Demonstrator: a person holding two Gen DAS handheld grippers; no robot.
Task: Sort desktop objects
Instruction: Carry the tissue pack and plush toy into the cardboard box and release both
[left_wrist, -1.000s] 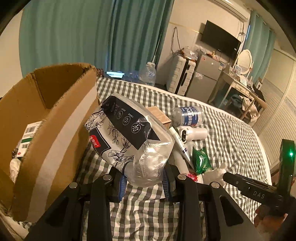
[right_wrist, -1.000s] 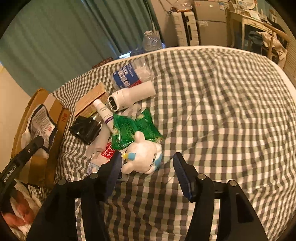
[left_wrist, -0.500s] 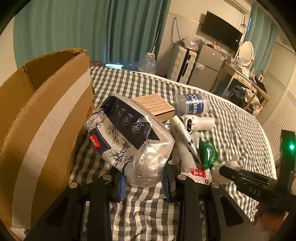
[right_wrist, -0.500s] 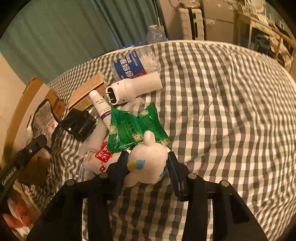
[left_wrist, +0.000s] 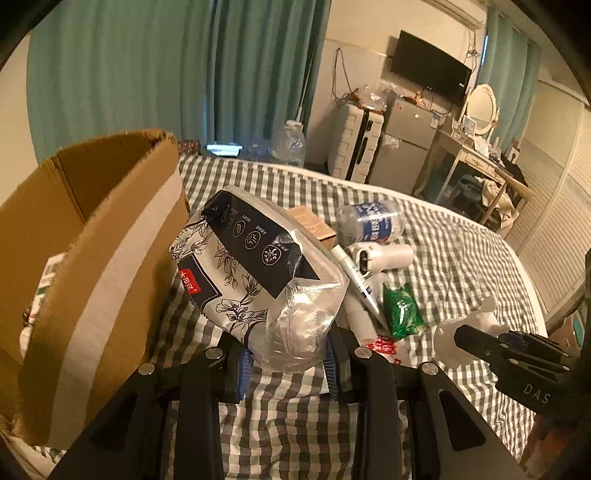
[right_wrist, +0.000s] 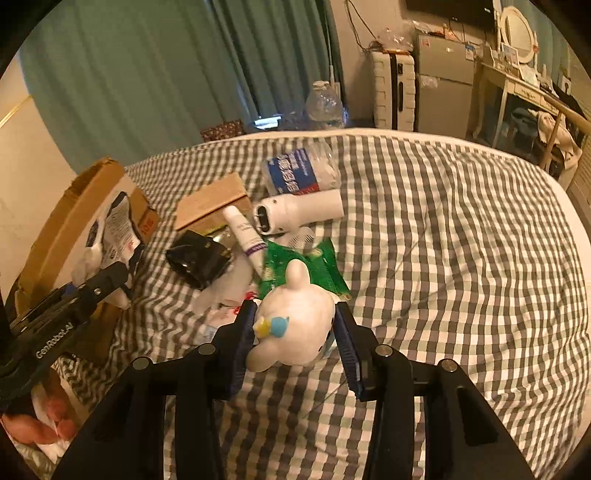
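A checked bedspread (right_wrist: 443, 236) carries the clutter, teal curtains (left_wrist: 155, 74) behind. The left gripper (left_wrist: 288, 363), angled downward, clamps a floral pouch (left_wrist: 255, 266) beside the cardboard box (left_wrist: 92, 258). The right gripper (right_wrist: 295, 332), also tilted down, pinches a white plush toy (right_wrist: 295, 317) above the bed.

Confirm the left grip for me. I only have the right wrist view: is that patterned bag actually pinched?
Observer: Yes. Both left fingers press on the clear lower end of the bag.
Operator: Anything in the cardboard box?
Observer: A green-and-white packet lies inside the cardboard box, against its near wall.
Operator: Bag over the opening?
Observer: Not yet. It hangs beside the box's taped outer wall, above the checked bedspread.
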